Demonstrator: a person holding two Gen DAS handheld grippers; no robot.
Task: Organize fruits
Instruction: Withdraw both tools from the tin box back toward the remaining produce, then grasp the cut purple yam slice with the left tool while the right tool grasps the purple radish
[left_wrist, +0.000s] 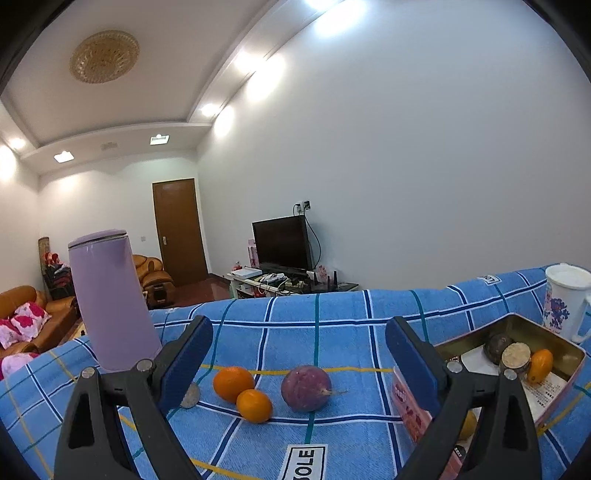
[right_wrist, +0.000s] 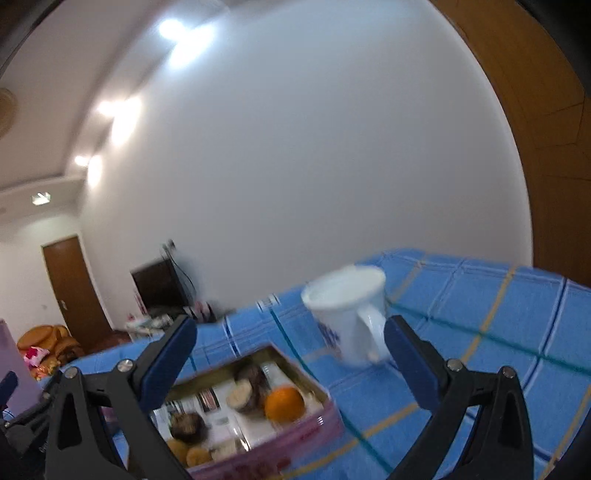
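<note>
"SOLE" label (left_wrist: 306, 463) on blue checked cloth (left_wrist: 332, 332)

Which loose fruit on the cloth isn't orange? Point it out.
The purple fruit, round with a thin stem, lying right of the two oranges, which sit against each other.

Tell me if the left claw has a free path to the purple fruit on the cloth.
Probably yes: the left claw is open, the purple fruit lies on bare cloth straight ahead, and the two oranges sit off to its side.

Lilac flask (left_wrist: 110, 299) upright on checked cloth (left_wrist: 332, 325); white mug (left_wrist: 565, 299) far right.
</note>
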